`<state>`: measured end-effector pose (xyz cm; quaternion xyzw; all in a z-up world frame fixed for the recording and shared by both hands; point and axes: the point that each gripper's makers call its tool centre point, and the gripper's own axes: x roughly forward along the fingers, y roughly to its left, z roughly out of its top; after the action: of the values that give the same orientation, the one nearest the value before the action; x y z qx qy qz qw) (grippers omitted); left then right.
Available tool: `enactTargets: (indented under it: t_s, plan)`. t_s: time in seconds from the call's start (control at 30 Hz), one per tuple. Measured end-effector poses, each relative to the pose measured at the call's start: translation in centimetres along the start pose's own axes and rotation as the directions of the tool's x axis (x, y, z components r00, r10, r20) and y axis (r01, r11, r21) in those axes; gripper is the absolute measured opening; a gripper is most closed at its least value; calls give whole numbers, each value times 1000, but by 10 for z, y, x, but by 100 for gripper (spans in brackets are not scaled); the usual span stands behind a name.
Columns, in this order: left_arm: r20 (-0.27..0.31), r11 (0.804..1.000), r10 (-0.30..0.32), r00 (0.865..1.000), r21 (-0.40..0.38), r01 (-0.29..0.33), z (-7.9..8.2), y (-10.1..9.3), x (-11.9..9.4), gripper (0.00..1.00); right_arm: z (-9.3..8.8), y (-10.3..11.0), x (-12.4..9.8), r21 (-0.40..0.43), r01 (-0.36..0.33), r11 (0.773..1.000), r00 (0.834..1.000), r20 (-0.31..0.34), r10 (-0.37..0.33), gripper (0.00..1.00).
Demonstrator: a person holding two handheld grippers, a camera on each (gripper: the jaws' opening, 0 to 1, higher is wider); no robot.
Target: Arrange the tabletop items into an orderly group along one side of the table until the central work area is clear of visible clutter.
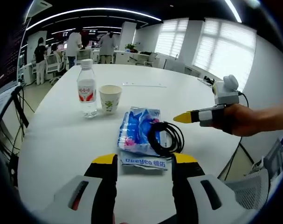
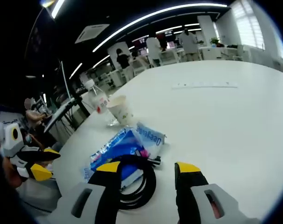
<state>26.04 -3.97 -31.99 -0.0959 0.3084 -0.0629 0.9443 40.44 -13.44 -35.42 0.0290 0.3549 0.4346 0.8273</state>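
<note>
Just past the spread, empty left gripper (image 1: pixel 145 163) lies the blue packet (image 1: pixel 140 131) with the black cable coil (image 1: pixel 165 137); right gripper (image 2: pixel 148 170) gapes over it, also empty. Bottle (image 1: pixel 86 88) and paper cup (image 1: pixel 110 98) beyond; nothing looks tidied yet.

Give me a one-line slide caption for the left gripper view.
Open left gripper faces a blue packet topped by a coiled black cable, near a water bottle and paper cup.

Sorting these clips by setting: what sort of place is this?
Most likely an open-plan office: a large white table, people standing at desks behind it, strip lights on a dark ceiling, and blinds on the windows.
</note>
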Motion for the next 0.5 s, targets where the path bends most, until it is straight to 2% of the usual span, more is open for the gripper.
enactTargets:
  t_s: [0.13, 0.5]
  plan:
    - [-12, 1000, -24, 1000, 18, 24, 0, -7, 6, 45, -4, -2, 0, 19, 5, 1000, 1000, 6, -6, 44]
    - [-28, 997, -68, 997, 36, 69, 5, -16, 23, 44, -18, -12, -17, 51, 30, 998, 999, 12, -31, 44]
